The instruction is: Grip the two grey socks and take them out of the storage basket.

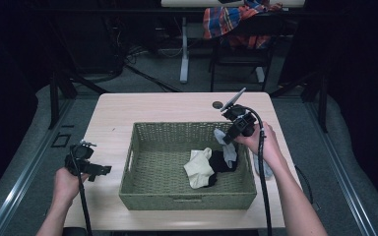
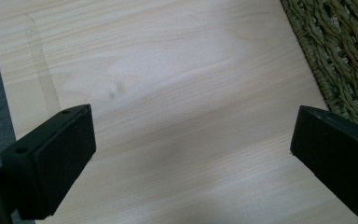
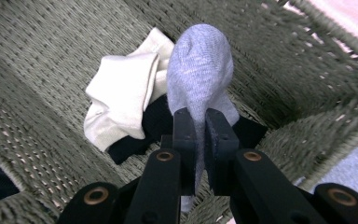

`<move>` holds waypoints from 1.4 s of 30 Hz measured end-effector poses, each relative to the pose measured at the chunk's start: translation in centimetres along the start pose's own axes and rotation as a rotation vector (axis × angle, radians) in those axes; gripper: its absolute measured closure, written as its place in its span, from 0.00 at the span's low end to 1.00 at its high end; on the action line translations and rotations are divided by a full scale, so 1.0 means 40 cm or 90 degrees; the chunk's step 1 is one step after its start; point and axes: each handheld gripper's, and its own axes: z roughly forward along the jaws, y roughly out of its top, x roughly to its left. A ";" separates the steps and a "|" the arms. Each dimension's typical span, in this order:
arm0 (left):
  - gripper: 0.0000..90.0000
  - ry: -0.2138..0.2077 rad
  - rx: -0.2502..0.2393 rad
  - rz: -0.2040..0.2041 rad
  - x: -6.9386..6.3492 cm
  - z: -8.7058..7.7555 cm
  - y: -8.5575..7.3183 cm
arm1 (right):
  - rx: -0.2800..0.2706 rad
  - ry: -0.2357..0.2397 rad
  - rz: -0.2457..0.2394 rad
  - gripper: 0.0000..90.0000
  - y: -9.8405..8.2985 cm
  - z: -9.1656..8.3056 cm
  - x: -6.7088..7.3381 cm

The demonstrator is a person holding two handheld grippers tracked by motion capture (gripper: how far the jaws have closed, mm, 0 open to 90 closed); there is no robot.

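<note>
A green woven basket [image 1: 142, 194] sits mid-table. Inside it lie a cream sock [image 1: 198, 168] and a black sock [image 1: 220, 161]. My right gripper [image 1: 228, 139] is shut on a light grey sock [image 1: 228, 147], which hangs from it above the basket's right side. In the right gripper view the grey sock [image 3: 199, 74] is pinched between the jaws, with the cream sock [image 3: 123, 93] and black sock [image 3: 154, 120] below on the basket floor [image 3: 51, 60]. My left gripper [image 1: 98, 170] stands open over bare table, left of the basket; its pads [image 2: 60, 158] are far apart.
Another grey sock [image 1: 263, 169] lies on the table just right of the basket, partly behind the right hand. The wooden table [image 1: 167, 105] has a small round hole [image 1: 217, 104] near its far edge. A chair with a plaid cloth [image 1: 229, 22] stands beyond.
</note>
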 end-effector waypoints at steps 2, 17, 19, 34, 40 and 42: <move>0.00 0.000 0.000 0.000 0.000 0.000 -0.001 | -0.006 0.002 0.001 0.94 -0.002 -0.010 0.001; 0.00 0.001 -0.002 -0.004 0.001 -0.002 -0.005 | -0.042 0.004 -0.018 0.94 -0.002 -0.074 0.036; 0.00 0.003 -0.002 -0.003 0.001 -0.001 -0.006 | -0.045 0.002 -0.017 0.94 -0.001 -0.080 0.039; 0.00 0.004 0.001 -0.001 0.000 -0.001 -0.006 | -0.084 0.000 -0.017 0.94 -0.018 -0.155 0.039; 0.00 0.003 0.001 0.000 -0.001 -0.001 -0.005 | -0.101 -0.009 -0.011 0.94 -0.030 -0.188 0.039; 0.00 0.003 0.002 0.000 -0.001 0.000 -0.005 | -0.108 -0.011 -0.009 0.94 -0.034 -0.195 0.037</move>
